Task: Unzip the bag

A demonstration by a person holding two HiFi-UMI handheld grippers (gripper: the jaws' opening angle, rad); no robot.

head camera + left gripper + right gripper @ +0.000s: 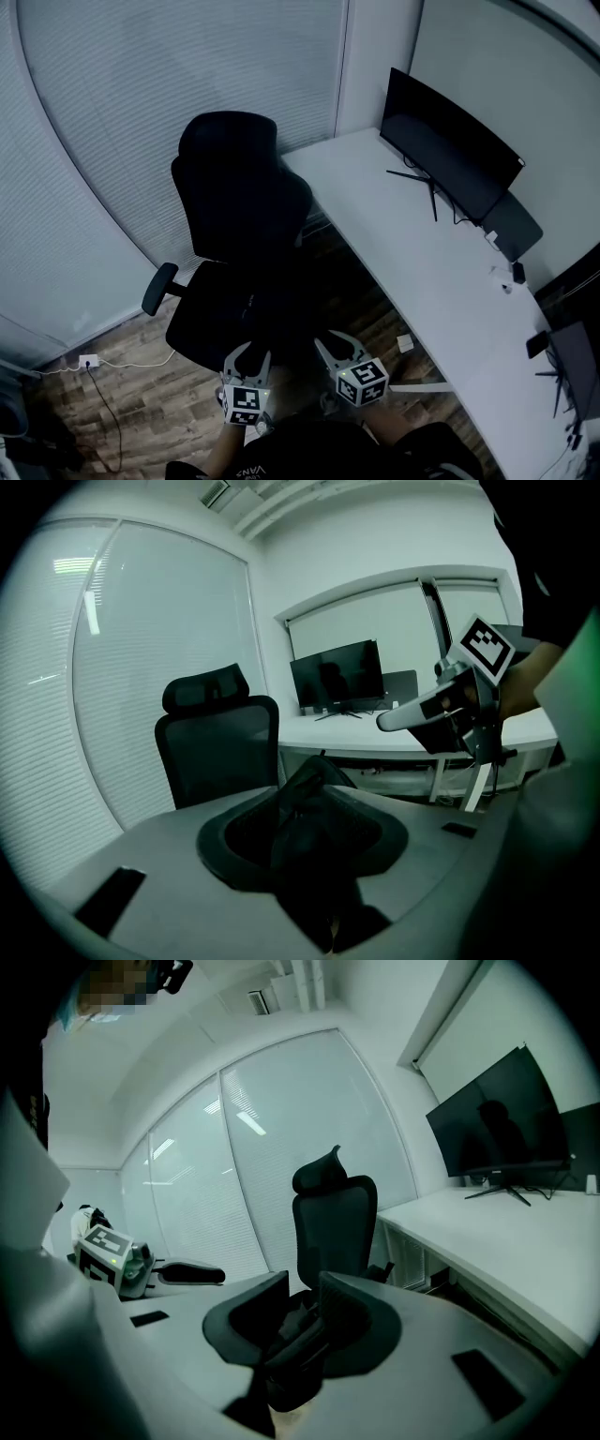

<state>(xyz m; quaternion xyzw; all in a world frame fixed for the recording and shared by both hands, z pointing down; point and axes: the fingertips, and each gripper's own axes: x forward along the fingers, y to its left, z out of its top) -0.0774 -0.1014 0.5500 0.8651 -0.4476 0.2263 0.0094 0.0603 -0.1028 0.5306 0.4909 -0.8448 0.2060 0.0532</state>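
A black office chair [239, 202] stands on the wood floor in front of me. Its seat [220, 314] carries a dark mass that I cannot tell apart as a bag in this dim light. In the left gripper view a dark peaked shape [314, 785] shows beyond the jaws, below the chair's backrest [217, 738]. My left gripper [249, 352] hangs just short of the seat's near edge, open and empty. My right gripper [333, 339] floats beside it, to the right, also open and empty. Each gripper appears in the other's view: the right gripper [412, 714], the left gripper [187, 1274].
A long white desk [422, 272] runs along the right with a black monitor [450, 155] and small items near its far end. A white cable and socket [89, 361] lie on the floor at left. Blinds cover the curved glass wall [141, 112] behind the chair.
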